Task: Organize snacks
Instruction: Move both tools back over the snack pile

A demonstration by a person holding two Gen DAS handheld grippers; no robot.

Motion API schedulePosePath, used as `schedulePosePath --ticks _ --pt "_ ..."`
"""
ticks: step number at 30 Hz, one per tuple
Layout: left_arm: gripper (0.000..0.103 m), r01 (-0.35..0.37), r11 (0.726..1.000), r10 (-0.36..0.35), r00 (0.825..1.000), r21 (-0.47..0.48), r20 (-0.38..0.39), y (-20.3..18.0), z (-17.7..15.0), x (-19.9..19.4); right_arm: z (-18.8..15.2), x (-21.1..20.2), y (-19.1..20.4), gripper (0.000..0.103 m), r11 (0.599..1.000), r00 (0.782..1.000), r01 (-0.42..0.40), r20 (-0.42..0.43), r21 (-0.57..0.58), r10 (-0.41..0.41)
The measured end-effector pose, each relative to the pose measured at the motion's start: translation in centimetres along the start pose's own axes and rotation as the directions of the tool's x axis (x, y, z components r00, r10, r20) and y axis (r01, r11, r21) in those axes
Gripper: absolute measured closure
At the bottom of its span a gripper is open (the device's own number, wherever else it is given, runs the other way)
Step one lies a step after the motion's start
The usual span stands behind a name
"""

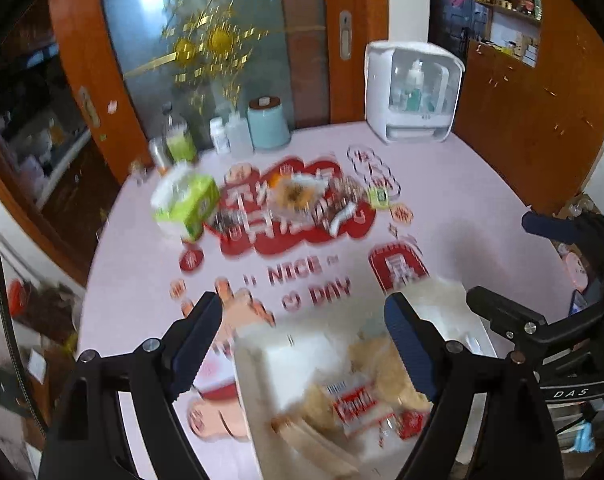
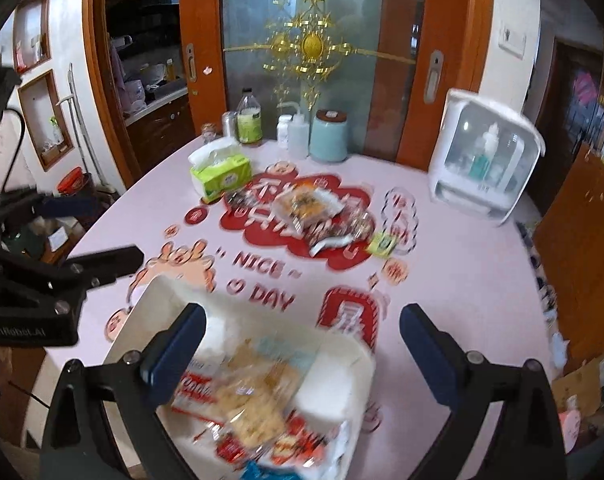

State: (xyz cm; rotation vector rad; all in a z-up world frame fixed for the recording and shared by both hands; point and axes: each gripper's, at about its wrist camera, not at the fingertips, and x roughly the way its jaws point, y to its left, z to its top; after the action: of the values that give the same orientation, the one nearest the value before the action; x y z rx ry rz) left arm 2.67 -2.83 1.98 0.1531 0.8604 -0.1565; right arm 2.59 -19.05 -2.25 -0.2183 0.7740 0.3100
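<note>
Two grippers: yours, left (image 1: 302, 344) and right (image 2: 302, 344), both wide, empty.
Bin (image 2: 333, 384): near, snacks (image 2: 254, 396) inside.
Loose packets (image 2: 305, 208): far.

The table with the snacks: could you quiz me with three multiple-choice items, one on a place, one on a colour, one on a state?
1. Where is the tissue pack?
A. in the bin
B. on the table, left of the snack pile
C. on the floor

2. What colour is the canister?
A. pale blue
B. red
C. black

3. How is the right claw?
A. shut on a snack
B. shut, empty
C. open, empty

Answers: 1 B, it sits beside the snack pile; 2 A, pale blue body; 3 C, nothing between its spread fingers above the bin.
</note>
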Motion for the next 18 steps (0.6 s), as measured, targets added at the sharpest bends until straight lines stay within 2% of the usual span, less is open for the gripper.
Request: schedulePosePath --ticks 4,9,13,15,18 --pt "0.018 -0.011 0.998 0.007 0.998 0.065 0.056 0.6 4.2 0.3 3.4 -0.1 -1.2 0.005 0.999 0.999 0.037 0.038 -0.040 -0.036" --pt "0.018 -0.023 0.994 0.013 0.995 0.105 0.102 1.8 10.0 1.6 9.0 0.2 -4.1 0.005 0.987 0.986 0.156 0.071 -0.047 -0.153" --pt "0.017 -0.031 0.993 0.017 0.992 0.113 0.127 2.7 14.8 3.7 12.8 1.4 -6.4 0.005 0.983 0.982 0.182 0.064 -0.038 -0.179" --pt "0.016 -0.039 0.993 0.026 0.992 0.113 0.120 3.0 17.0 5.3 14.6 3.0 -7.6 0.005 0.984 0.984 0.173 0.052 -0.040 -0.171" --pt "0.016 -0.007 0.993 -0.002 0.997 0.114 0.077 3.3 19.6 8.6 16.2 5.6 -9.2 0.005 0.986 0.986 0.164 0.009 -0.016 -0.164"
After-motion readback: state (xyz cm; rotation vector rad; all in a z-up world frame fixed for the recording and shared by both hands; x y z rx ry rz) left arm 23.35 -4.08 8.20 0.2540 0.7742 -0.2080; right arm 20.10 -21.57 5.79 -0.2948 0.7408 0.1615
